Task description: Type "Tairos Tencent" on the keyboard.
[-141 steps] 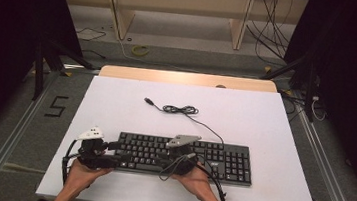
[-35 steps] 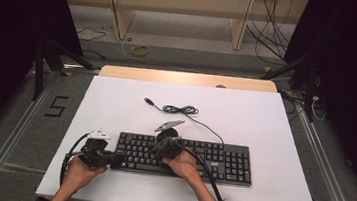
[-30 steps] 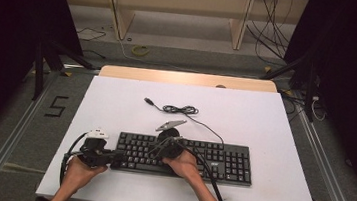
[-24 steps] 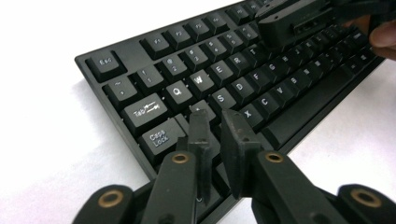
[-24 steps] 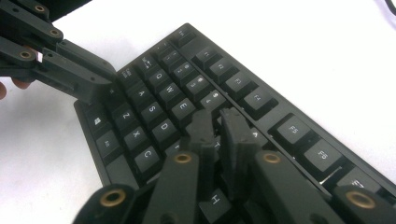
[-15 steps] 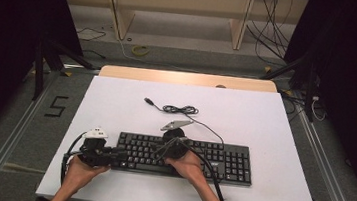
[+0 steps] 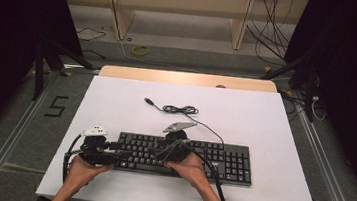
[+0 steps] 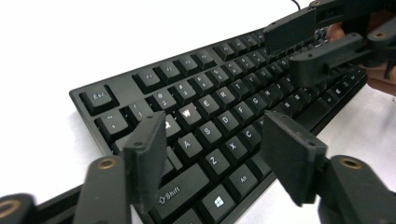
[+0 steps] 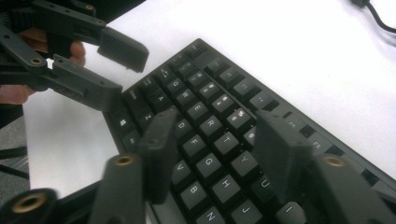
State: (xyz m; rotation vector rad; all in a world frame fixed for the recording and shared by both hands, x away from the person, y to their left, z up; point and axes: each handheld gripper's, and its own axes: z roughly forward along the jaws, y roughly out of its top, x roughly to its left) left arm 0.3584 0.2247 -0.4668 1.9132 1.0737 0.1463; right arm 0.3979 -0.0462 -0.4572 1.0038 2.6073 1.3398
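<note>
A black keyboard (image 7: 220,161) lies along the near part of the white table (image 7: 264,124). My left gripper (image 7: 121,155) hovers over its left end, pointing right. In the left gripper view the left gripper (image 8: 217,158) is open above the letter keys (image 8: 219,93), with nothing gripped. My right gripper (image 7: 157,152) is over the keyboard's middle, pointing left toward the other one. In the right gripper view the right gripper (image 9: 219,149) stands open over the keys (image 9: 205,116). Both pairs of jaws have just been opening. The two grippers face each other a short gap apart.
The keyboard's thin black cable (image 7: 180,110) is loosely coiled behind it, with its plug lying free on the table. A wooden board (image 7: 189,78) borders the far edge. The table is ringed by dark floor and metal rails (image 7: 17,129).
Since several seconds ago the right gripper has come left over the keyboard's middle. Over the last second it shifted slightly, while the left hand stayed put.
</note>
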